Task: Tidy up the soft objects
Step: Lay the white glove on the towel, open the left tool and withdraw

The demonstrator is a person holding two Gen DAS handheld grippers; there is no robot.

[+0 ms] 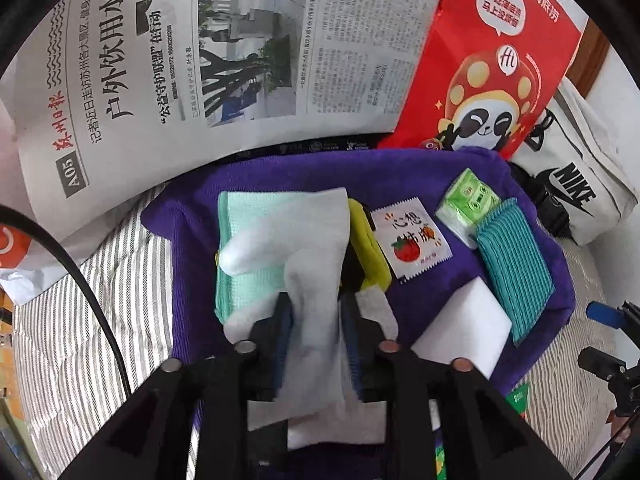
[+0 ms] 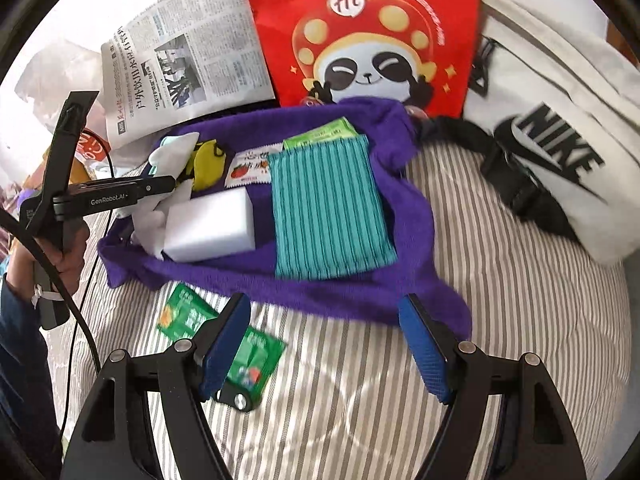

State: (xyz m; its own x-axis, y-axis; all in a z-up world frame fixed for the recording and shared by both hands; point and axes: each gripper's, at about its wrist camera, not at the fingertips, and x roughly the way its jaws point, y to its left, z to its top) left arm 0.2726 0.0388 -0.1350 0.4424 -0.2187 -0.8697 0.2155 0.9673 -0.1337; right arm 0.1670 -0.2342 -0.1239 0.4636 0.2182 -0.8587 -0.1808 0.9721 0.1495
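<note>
A purple towel (image 1: 192, 216) (image 2: 352, 292) lies on the striped bed. On it are a mint cloth (image 1: 248, 208), a yellow pouch (image 1: 370, 244) (image 2: 208, 162), a tomato sachet (image 1: 412, 240) (image 2: 248, 168), a green tissue pack (image 1: 466, 200) (image 2: 320, 134), a teal striped cloth (image 1: 514, 276) (image 2: 328, 208) and a white sponge (image 1: 464, 336) (image 2: 212, 224). My left gripper (image 1: 316, 316) (image 2: 160, 186) is shut on a white wipe (image 1: 316, 256) above the mint cloth. My right gripper (image 2: 324, 340) is open and empty over the towel's near edge.
A newspaper (image 1: 200, 60) (image 2: 180, 52) and a red panda bag (image 1: 496, 64) (image 2: 368, 32) lean at the back. A white Nike bag (image 1: 576, 176) (image 2: 560, 136) lies right. Two green sachets (image 2: 188, 312) lie on the striped sheet (image 2: 500, 320) near my right gripper.
</note>
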